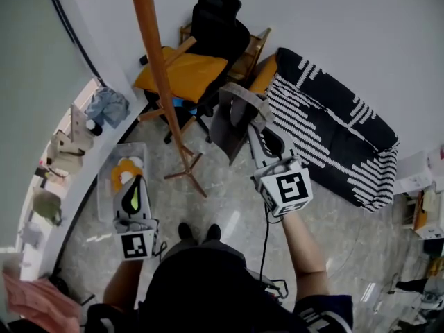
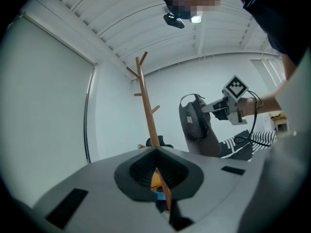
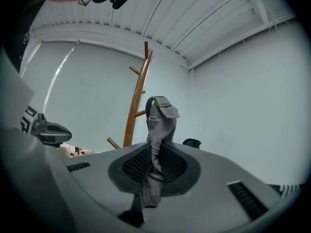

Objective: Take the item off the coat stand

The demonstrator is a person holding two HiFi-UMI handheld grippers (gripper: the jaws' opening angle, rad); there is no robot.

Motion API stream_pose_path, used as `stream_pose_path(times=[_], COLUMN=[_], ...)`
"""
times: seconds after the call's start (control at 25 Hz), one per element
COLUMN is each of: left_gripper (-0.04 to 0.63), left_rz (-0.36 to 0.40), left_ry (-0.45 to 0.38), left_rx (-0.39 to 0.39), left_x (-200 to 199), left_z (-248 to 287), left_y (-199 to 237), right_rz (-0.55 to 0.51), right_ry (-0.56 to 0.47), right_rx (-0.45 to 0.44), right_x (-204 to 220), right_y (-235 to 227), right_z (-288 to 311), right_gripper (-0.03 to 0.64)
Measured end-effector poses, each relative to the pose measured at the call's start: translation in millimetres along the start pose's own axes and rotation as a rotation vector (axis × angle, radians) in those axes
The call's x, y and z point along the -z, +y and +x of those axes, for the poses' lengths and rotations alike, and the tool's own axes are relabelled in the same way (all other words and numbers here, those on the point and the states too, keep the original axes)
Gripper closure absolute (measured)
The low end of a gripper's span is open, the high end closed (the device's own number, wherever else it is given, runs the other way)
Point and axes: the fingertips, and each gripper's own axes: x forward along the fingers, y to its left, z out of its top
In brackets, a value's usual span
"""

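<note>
Grey bag (image 1: 229, 120): limp fabric, looped strap, flap with olive edging on top. It hangs in the air beside the stand (image 1: 161, 68), apart from its pegs. Right tongs (image 1: 258, 134) pinch the bag's fabric. Left tongs (image 1: 133, 186) are pressed together, empty. Clear bin (image 1: 104, 186) on the floor (image 1: 229, 207) holds orange and white items.

Soft, even indoor light, fairly bright, comes off the white walls (image 1: 333, 19) with hardly a shadow. In the head view the glossy floor (image 1: 229, 207) shows pale glare at lower centre and lower right, and the coat stand (image 1: 163, 82) bows with wide-angle distortion. Both gripper views are circular with dark corners. A ceiling lamp (image 2: 196, 19) flares at top centre of the left one, and the grey bag (image 3: 158, 125) in the right one looks soft near the lens.
</note>
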Motion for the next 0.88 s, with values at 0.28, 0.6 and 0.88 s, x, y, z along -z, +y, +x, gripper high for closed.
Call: stream_pose_path(times=[0.28,0.6,0.88], left_gripper=[0.571,0.571,0.571], left_rz=[-0.009,-0.008,-0.011], left_ry=[-0.001,0.006,0.018], left_rx=[0.001,-0.001,-0.005], left_x=[1.6,5.6,10.6], left_z=[5.2,9.5,9.6], left_y=[-0.9,-0.9,0.1], right_rz=[0.074,0.114,0.126], right_ry=[0.060,0.064,0.093], right_rx=[-0.011,-0.045,-0.071], right_x=[35.8,61.2,83.6], right_y=[25.1,50.9,72.5], right_z=[-23.2,-39.3,-43.5], right_gripper=[0.568,0.568,0.568])
